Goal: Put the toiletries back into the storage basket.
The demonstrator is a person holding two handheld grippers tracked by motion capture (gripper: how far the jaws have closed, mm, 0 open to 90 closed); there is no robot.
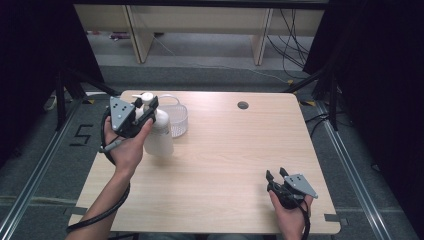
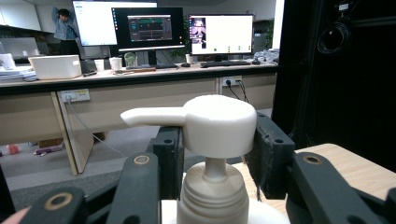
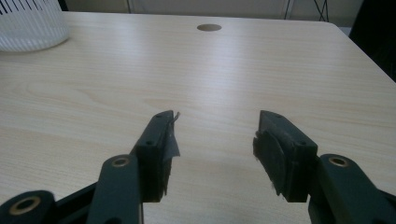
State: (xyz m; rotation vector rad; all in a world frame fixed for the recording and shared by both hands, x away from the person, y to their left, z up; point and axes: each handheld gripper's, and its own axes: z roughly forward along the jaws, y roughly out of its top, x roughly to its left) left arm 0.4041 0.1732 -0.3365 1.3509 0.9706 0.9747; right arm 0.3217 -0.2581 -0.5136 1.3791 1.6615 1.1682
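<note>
A white pump bottle (image 1: 159, 135) stands at the back left of the wooden table (image 1: 225, 150). My left gripper (image 1: 147, 107) is at the bottle's top, its black jaws pressed against both sides of the pump head (image 2: 219, 123). The spout points left in the left gripper view. Whether the bottle's base rests on the table I cannot tell. My right gripper (image 1: 276, 174) lies low near the front right of the table, open, with bare wood between its jaws (image 3: 215, 122).
A white ribbed basket (image 1: 177, 120) sits just behind and right of the bottle, and its edge shows at top left in the right gripper view (image 3: 30, 25). A round cable hole (image 1: 243, 105) lies near the far edge. Desks and monitors stand beyond.
</note>
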